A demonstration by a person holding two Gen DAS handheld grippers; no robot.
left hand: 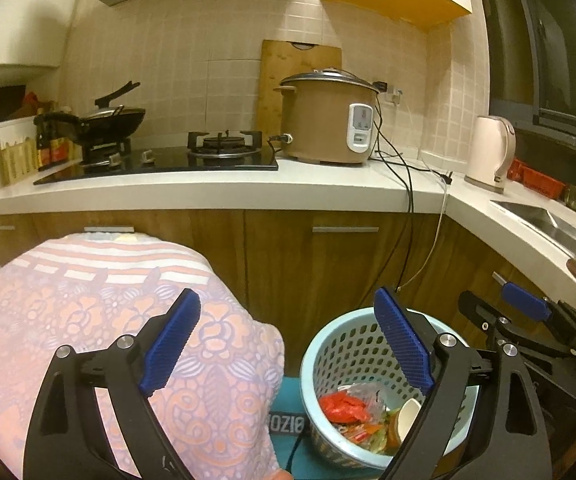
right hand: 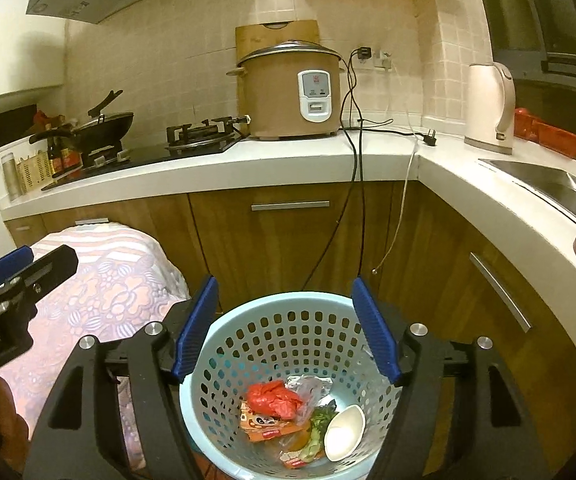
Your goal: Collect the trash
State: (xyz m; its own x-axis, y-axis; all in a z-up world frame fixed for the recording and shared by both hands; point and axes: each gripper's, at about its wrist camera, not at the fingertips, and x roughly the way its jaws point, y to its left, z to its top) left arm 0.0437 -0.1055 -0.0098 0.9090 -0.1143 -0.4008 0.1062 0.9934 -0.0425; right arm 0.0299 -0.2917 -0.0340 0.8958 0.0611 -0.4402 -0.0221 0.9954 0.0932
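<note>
A light blue perforated trash basket (right hand: 283, 320) stands on the floor below both grippers; it also shows in the left wrist view (left hand: 352, 344). Inside lie a red plastic bag (right hand: 273, 398), a clear wrapper (right hand: 308, 388), a snack packet (right hand: 263, 426), vegetable scraps (right hand: 320, 420) and a crushed white paper cup (right hand: 344, 432). My right gripper (right hand: 288, 328) is open and empty, directly above the basket. My left gripper (left hand: 288, 348) is open and empty, over the basket's left rim and a pink patterned cloth (left hand: 107, 320).
The cloth-covered surface (right hand: 119, 284) is at the left. Wooden cabinets (right hand: 288, 240) and a white counter (right hand: 247, 160) stand behind, with a rice cooker (right hand: 292, 92), gas stove (right hand: 199, 134), wok (right hand: 99, 124), kettle (right hand: 490, 108) and sink (right hand: 548, 180). Cables (right hand: 354, 200) hang down.
</note>
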